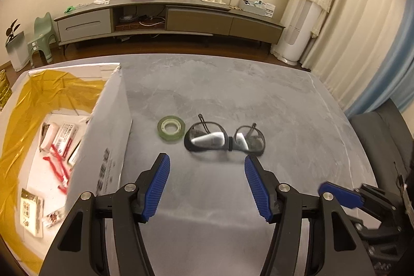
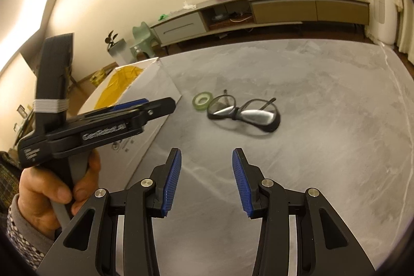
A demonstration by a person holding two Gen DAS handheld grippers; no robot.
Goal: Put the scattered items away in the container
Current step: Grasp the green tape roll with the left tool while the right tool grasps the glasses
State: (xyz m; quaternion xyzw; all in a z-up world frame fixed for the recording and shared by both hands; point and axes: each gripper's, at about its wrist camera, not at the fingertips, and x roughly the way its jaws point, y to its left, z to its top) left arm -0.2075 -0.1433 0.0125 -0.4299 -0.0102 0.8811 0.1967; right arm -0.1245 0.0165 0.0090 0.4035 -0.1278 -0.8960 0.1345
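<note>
Black-framed glasses [image 1: 225,137] [image 2: 244,113] lie on the grey table, with a roll of green tape [image 1: 171,128] [image 2: 202,100] touching or nearly touching their left side. A white cardboard box [image 1: 103,136] [image 2: 145,120] lined with yellow plastic stands at the left and holds several small packets and a red string. My left gripper [image 1: 207,164] is open, just short of the glasses and the tape, nothing between its fingers. My right gripper [image 2: 206,159] is open too, nearer the table's front edge, behind the glasses. In the right wrist view the left gripper [image 2: 157,106] shows from the side, held by a hand.
The grey stone-look table [image 1: 258,95] extends beyond the glasses to the far edge. A dark chair [image 1: 383,131] stands at the table's right side. A low TV cabinet [image 1: 170,20], a small green stool [image 1: 42,38] and curtains [image 1: 362,30] are beyond the table.
</note>
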